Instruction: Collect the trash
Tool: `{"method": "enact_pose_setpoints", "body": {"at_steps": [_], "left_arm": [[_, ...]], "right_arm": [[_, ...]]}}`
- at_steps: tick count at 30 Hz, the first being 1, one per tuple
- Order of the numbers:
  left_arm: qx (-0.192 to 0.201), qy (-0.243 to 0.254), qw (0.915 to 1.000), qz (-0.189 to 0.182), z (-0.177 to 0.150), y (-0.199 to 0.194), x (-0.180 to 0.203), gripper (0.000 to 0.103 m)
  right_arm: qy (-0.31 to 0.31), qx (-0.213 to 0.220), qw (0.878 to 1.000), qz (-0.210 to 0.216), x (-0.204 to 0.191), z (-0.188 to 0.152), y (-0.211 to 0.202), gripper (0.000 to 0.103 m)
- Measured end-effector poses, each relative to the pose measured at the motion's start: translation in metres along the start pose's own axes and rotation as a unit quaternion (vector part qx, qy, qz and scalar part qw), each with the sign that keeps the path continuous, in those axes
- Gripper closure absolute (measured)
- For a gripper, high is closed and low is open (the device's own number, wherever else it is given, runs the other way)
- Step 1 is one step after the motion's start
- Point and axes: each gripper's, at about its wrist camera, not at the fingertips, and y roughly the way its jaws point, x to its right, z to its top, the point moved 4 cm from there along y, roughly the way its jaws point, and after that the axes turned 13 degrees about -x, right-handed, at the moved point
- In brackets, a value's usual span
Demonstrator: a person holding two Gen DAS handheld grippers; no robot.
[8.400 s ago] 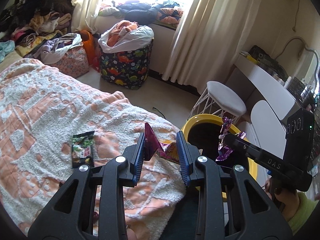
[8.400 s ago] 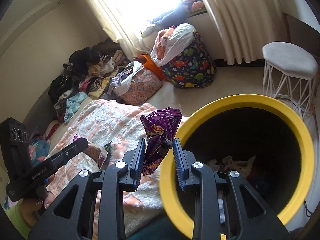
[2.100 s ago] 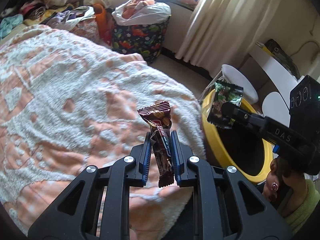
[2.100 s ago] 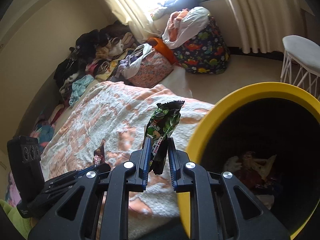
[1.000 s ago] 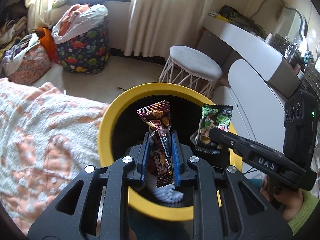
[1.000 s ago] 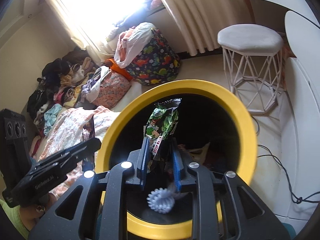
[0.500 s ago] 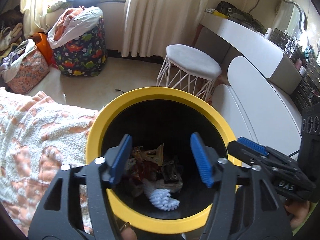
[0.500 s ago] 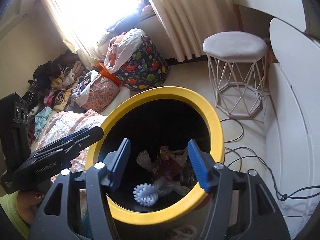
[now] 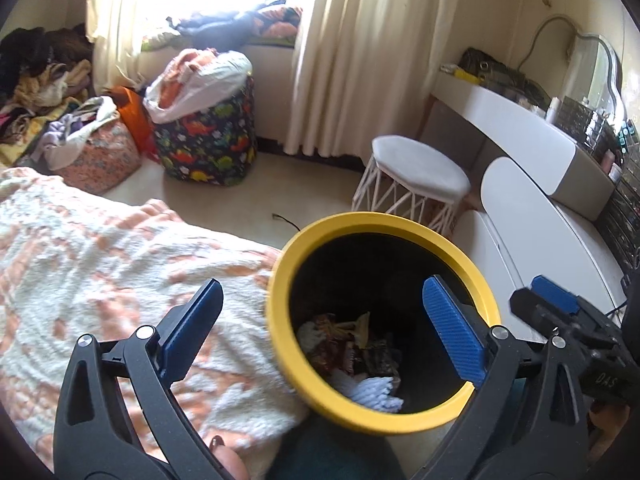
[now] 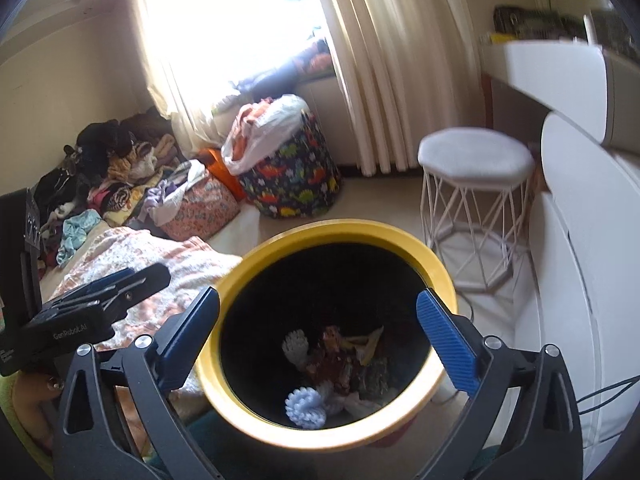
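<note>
Left gripper and right gripper: fingers have just been opening, now spread wide, nothing between them. Wrappers lie in the yellow-rimmed bin (beside the bed).

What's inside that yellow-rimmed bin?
The bin holds crumpled snack wrappers and white ruffled pieces at the bottom. Anything beneath that heap is covered, and the dark walls hide detail.

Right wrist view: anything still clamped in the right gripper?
No. The right gripper stands wide open with nothing between its pads; the wrappers lie in the yellow bin.
</note>
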Motion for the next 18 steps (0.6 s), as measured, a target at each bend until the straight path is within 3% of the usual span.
{"method": "enact_pose_setpoints", "body": {"at_steps": [18], "left_arm": [[0.1, -0.02, 0.9918, 0.077, -0.056, -0.091, -0.051, 0.011]], "right_arm": [[-0.067, 0.151, 0.986, -0.027, -0.068, -0.027, -0.048, 0.007]]}}
